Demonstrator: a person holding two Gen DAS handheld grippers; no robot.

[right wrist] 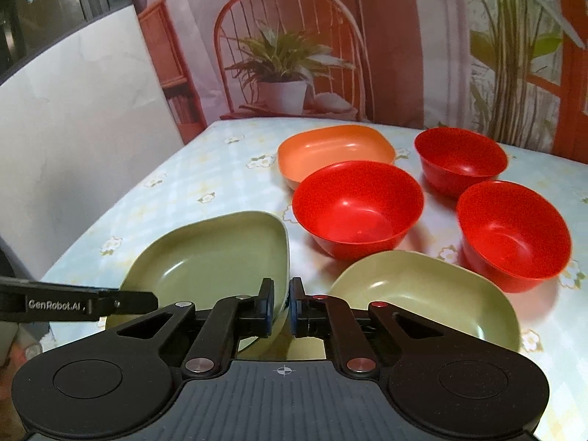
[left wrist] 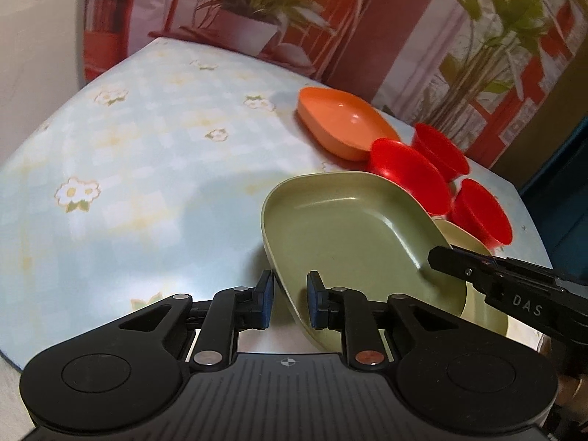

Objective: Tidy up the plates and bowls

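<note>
Both the left gripper (left wrist: 290, 301) and right gripper (right wrist: 282, 307) clamped the matte, rounded-square green plate's (right wrist: 217, 257) rim.

floral tablecloth (right wrist: 205, 169); printed backdrop (right wrist: 422, 55) of chair and potted plants; white wall panel (right wrist: 73, 110)

My tablecloth (right wrist: 191, 183) is pale blue-and-white check with little white flowers and green leaves on it. Two olive green plates (right wrist: 220, 257) (right wrist: 433, 294), one orange plate (right wrist: 330, 150), three bright red bowls (right wrist: 358, 205) (right wrist: 459, 158) (right wrist: 514, 231). Both my grippers (left wrist: 288, 303) (right wrist: 282, 307) are black, the left with blue pads. The backdrop (right wrist: 397, 36) is rusty red and pinkish with green plants.
</note>
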